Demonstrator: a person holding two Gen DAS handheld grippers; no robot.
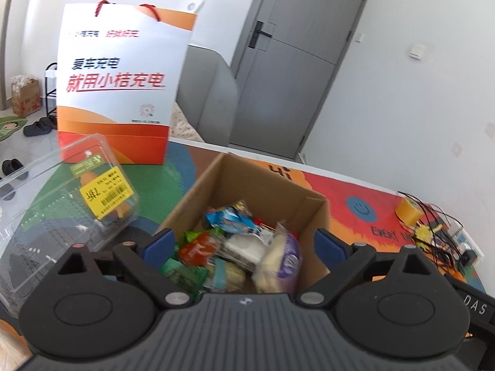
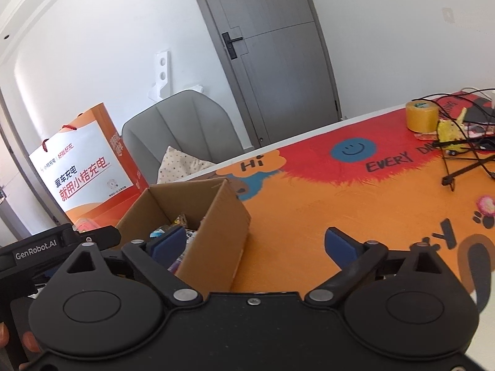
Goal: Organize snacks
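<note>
Snacks lie piled in the open box, mid-table, dead ahead of the left gripper. Wrappers are mixed: blue at 12 o'clock in the pile, orange and green at 9, a white-and-purple pack at 3. Judgement: the box serves as the collecting bin, so the sorting looks well advanced.

Left jaws stand wide apart, nothing between them, hovering over the near rim of the box. Right gripper is likewise released and empty; its jaws straddle the box's near right corner without touching it. No earlier grip can be read from this.

Clamshell, clear plastic, sits at 9 o'clock of the box on the table, just beside the left jaw. It carries a green label and a yellow price sticker; the print is too small to read. Whether it holds food I cannot tell. Judgement: probably the next item to handle.

Bag, white and orange paper with red cord handles, stands upright at 11 o'clock behind the clamshell. Large print reads 爱车充电 / 就用小桔充电.

Table cover shows "Hi", a blue smiley and "EVERY DA…". Tape roll and tangled cables sit at 2 o'clock, well apart from the box. The left gripper body reads "GenRobot.AI".
</note>
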